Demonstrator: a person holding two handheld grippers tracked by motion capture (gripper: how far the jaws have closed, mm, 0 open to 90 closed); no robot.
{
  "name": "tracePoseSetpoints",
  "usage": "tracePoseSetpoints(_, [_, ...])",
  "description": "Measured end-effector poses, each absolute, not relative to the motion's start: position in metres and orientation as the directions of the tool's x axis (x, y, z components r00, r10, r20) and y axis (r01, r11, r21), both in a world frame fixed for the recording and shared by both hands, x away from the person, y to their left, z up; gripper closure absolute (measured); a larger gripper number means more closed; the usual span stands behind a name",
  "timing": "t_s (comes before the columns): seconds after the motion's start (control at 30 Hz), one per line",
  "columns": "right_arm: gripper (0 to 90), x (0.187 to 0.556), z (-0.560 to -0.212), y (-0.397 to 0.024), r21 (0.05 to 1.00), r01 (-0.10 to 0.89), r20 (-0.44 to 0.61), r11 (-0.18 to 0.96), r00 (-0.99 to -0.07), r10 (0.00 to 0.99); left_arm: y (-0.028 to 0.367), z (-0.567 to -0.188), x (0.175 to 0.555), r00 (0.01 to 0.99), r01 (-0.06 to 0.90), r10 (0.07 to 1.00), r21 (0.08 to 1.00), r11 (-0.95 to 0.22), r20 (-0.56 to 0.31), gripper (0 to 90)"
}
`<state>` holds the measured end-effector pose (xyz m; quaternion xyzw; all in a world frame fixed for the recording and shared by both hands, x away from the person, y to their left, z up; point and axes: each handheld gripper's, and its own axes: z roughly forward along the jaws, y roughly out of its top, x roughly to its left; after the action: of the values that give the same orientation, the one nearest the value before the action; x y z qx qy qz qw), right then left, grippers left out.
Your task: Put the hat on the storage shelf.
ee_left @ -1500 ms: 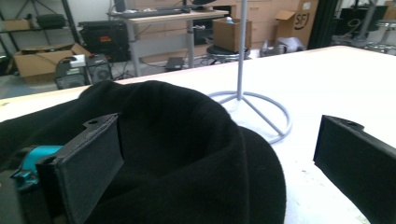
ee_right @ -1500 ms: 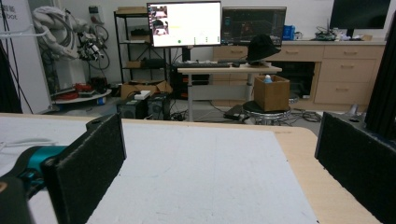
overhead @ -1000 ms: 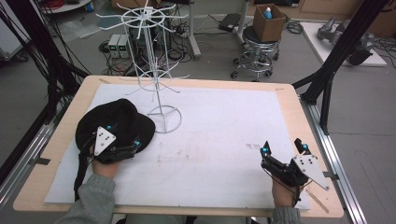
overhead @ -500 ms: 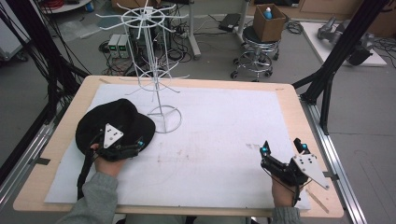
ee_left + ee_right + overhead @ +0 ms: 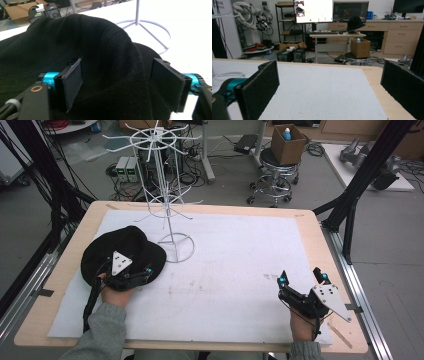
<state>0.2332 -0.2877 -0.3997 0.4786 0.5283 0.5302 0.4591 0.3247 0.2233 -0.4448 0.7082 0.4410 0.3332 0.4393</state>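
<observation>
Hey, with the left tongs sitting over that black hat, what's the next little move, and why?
Probably close the left tongs on the fold of the black hat. In the left gripper view the jaws stand open with a raised ridge of fabric between them, so a squeeze should catch it. The wire rack stands right beside the hat, likely where it goes. The right tongs sit open and far off.

Left hand-held gripper [image 5: 131, 276] rests on black hat [image 5: 125, 247] beside wire rack [image 5: 165, 195].
</observation>
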Motion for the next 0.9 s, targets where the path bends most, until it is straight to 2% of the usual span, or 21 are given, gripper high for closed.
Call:
tracePoseSetpoints(0.17, [0.9, 0.2334, -0.3994, -0.2869, 0.999, 0.018, 0.032, -0.030, -0.129, 0.991, 0.2230, -0.4443, 0.3252, 0.350, 0.349, 0.935, 0.917, -0.195, 0.065, 31.7])
tracePoseSetpoints(0.4, [0.9, 0.2338, -0.3995, -0.2875, 0.999, 0.021, 0.037, -0.035, -0.128, 0.991, 0.2231, -0.4446, 0.3249, 0.354, 0.351, 0.933, 0.915, -0.198, 0.066, 32.9])
tracePoseSetpoints(0.7, [0.9, 0.2341, -0.3996, -0.2872, 0.999, 0.023, 0.035, -0.033, -0.128, 0.991, 0.2265, -0.4443, 0.3245, 0.375, 0.355, 0.926, 0.916, -0.189, 0.045, 43.0])
tracePoseSetpoints(0.9, [0.9, 0.2347, -0.4000, -0.2874, 0.999, 0.029, 0.039, -0.035, -0.126, 0.991, 0.2278, -0.4431, 0.3241, 0.385, 0.340, 0.922, 0.924, -0.178, 0.036, 57.6])
